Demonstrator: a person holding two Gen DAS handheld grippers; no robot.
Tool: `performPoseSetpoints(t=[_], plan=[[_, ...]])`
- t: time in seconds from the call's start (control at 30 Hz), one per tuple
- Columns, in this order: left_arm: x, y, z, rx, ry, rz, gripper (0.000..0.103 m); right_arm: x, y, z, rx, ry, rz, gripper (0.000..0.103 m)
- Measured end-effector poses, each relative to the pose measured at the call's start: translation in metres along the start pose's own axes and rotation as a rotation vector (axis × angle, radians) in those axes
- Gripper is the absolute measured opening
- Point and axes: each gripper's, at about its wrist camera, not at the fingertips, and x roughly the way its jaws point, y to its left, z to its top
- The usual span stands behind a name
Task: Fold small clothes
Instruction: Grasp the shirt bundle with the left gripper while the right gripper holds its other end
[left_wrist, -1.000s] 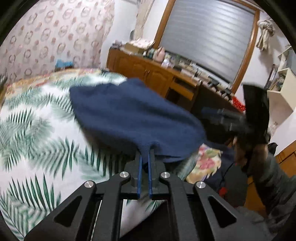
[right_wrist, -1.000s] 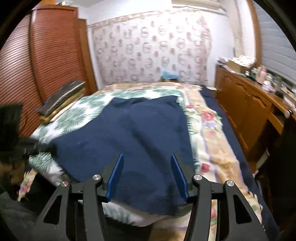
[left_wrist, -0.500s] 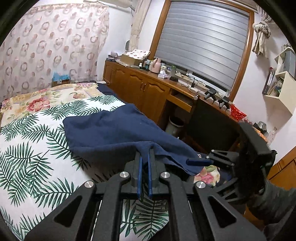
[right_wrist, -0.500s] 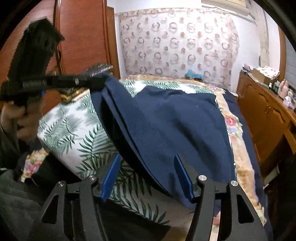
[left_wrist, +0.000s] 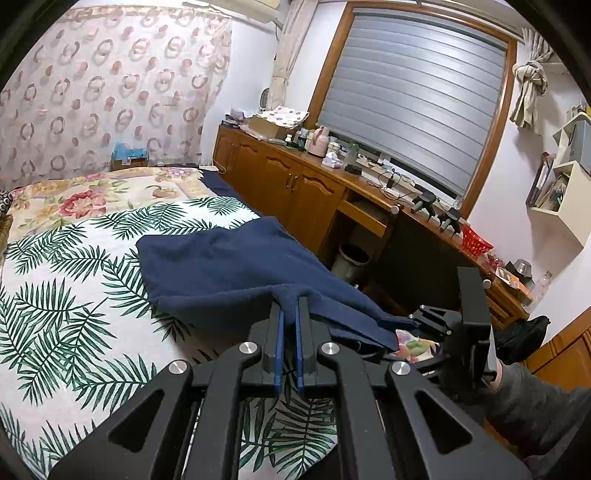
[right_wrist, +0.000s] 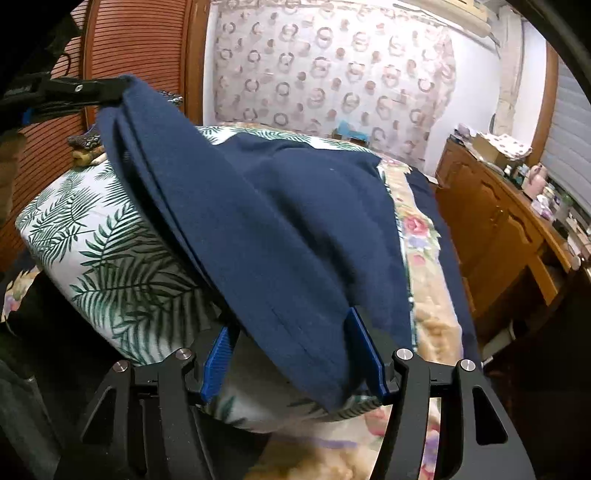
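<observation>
- Navy garment (left_wrist: 236, 269) lies partly on the bed (left_wrist: 74, 302), over the palm-leaf cover, with its near edge lifted clear of it.
- My left tool (left_wrist: 289, 314) is pinched all but shut on a tuck of that near edge; in the right wrist view it shows at upper left (right_wrist: 110, 90), holding a corner up high so the cloth hangs from it in layered folds.
- Compared with a second ago, when the garment lay almost flat across the bed, that corner is now well above the cover and the fabric slopes down from it. I judge a fold to be under way.
- My right tool (right_wrist: 291, 350) has its jaws standing moderately wide. They have just been opening a little, and the lower hem of the garment (right_wrist: 295, 258) hangs down between the blue pads (right_wrist: 218, 354). I cannot see either pad pressing on it, so I read this side as not gripping.
- To my mind that leaves the fold half set up: one corner is secured, the other is lined up but loose.
- Closing the right tool on the hem looks like the next need, before carrying both corners over.
</observation>
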Motion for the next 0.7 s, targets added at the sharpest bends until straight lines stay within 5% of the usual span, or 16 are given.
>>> performPoseSetpoints(t=[0.17, 0.33, 0.47, 0.7], plan=[[-0.002, -0.001, 0.002, 0.005, -0.005, 0.008, 0.006, 0.001, -0.002, 0.001, -0.011, -0.007, -0.021, 0.05], [-0.001, -0.004, -0.001, 0.022, -0.006, 0.029, 0.006, -0.001, 0.001, 0.003, -0.02, -0.01, -0.015, 0.011], [-0.004, 0.002, 0.001, 0.011, -0.022, 0.046, 0.006, -0.011, 0.003, 0.009, -0.064, -0.055, -0.042, 0.006], [-0.002, 0.034, 0.02, -0.034, -0.053, 0.091, 0.006, -0.025, -0.006, 0.071, -0.106, -0.173, -0.067, 0.006]])
